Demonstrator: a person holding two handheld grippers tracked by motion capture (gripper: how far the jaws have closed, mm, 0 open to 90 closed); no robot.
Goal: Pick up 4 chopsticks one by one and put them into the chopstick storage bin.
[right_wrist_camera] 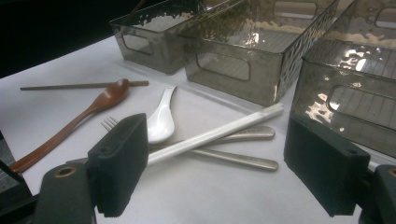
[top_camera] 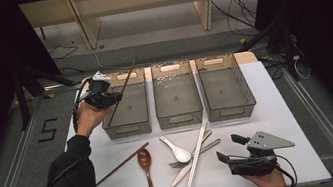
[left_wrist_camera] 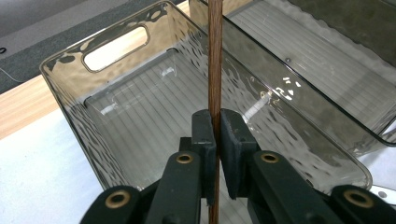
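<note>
High view shows the white table (top_camera: pixel 278 106) with bare surface along its right edge and near its front left corner. Three smoky clear bins sit side by side at the back: left bin (top_camera: pixel 126 105), middle bin (top_camera: pixel 176 93) and right bin (top_camera: pixel 224 86), all with nothing lying in them. Before them lie a second chopstick (top_camera: pixel 121 164), a wooden spoon (top_camera: pixel 147 170), a white spoon (top_camera: pixel 177 150) and a white chopstick (top_camera: pixel 197 154) crossing metal cutlery. The left gripper (left_wrist_camera: pixel 217 140) pinches a brown chopstick (left_wrist_camera: pixel 215 60) tightly above the left bin's open mouth. The right gripper (top_camera: pixel 229 152) rests near the front edge, jaws spread wide, touching nothing.
</note>
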